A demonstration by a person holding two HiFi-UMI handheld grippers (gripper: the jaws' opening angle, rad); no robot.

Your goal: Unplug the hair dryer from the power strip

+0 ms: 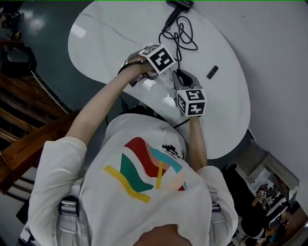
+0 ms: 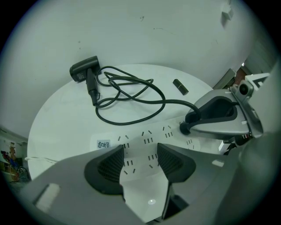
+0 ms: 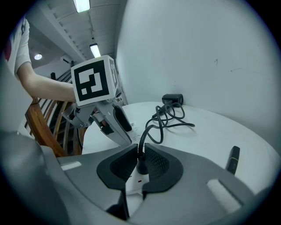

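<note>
A white power strip (image 2: 145,140) lies on the white oval table (image 1: 226,110). My left gripper (image 2: 140,165) points steeply down and is shut on the strip, one pad against each long side. The hair dryer's black plug (image 3: 141,166) stands in a socket at the strip's end (image 3: 137,180). My right gripper (image 3: 140,165) is shut on that plug, and the left gripper view shows it at the plug (image 2: 185,128) too. The black cord (image 2: 131,94) runs in loops to the black hair dryer (image 2: 83,69) at the table's far side (image 1: 180,4).
A small black stick-shaped object (image 1: 212,72) lies on the table to the right of the cord. Wooden furniture (image 1: 19,120) stands left of the table. The table's edge is close behind both grippers, toward the person.
</note>
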